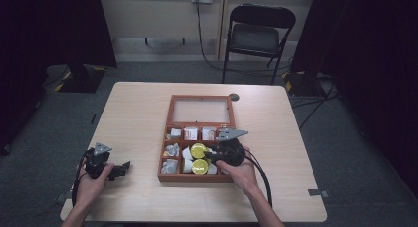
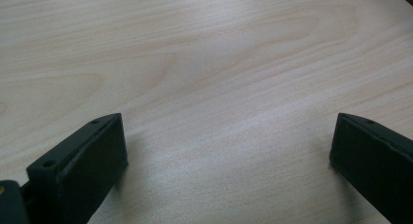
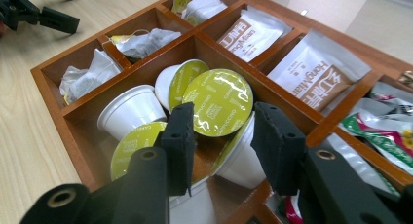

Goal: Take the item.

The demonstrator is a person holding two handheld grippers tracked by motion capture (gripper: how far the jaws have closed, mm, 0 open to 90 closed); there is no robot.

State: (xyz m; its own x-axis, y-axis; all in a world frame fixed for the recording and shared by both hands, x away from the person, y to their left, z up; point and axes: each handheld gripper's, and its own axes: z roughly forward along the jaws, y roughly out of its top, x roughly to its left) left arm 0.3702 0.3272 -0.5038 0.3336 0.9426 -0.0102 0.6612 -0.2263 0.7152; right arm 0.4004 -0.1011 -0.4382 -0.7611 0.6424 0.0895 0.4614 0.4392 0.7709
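Observation:
A wooden box (image 1: pixel 170 113) with compartments lies open at the table's middle. Its large compartment holds several white coffee capsules with yellow-green foil lids (image 1: pixel 199 150). My right gripper (image 1: pixel 209 155) reaches into that compartment from the right. In the right gripper view its jaws (image 3: pixel 221 121) are shut on one tilted capsule (image 3: pixel 219 100), one pad at the lid's rim, the other on the white cup. More capsules (image 3: pixel 131 109) lie beside it. My left gripper (image 1: pixel 123 169) rests on the table left of the box, open (image 2: pixel 229 151) with bare wood between its jaws.
Tea bags (image 3: pixel 146 39) and printed sachets (image 3: pixel 316 73) fill the other compartments. The box's glass-paned lid (image 1: pixel 201 110) lies flat behind it. A black folding chair (image 1: pixel 256 32) stands beyond the table's far edge. Bare tabletop (image 1: pixel 138 118) stretches left of the box.

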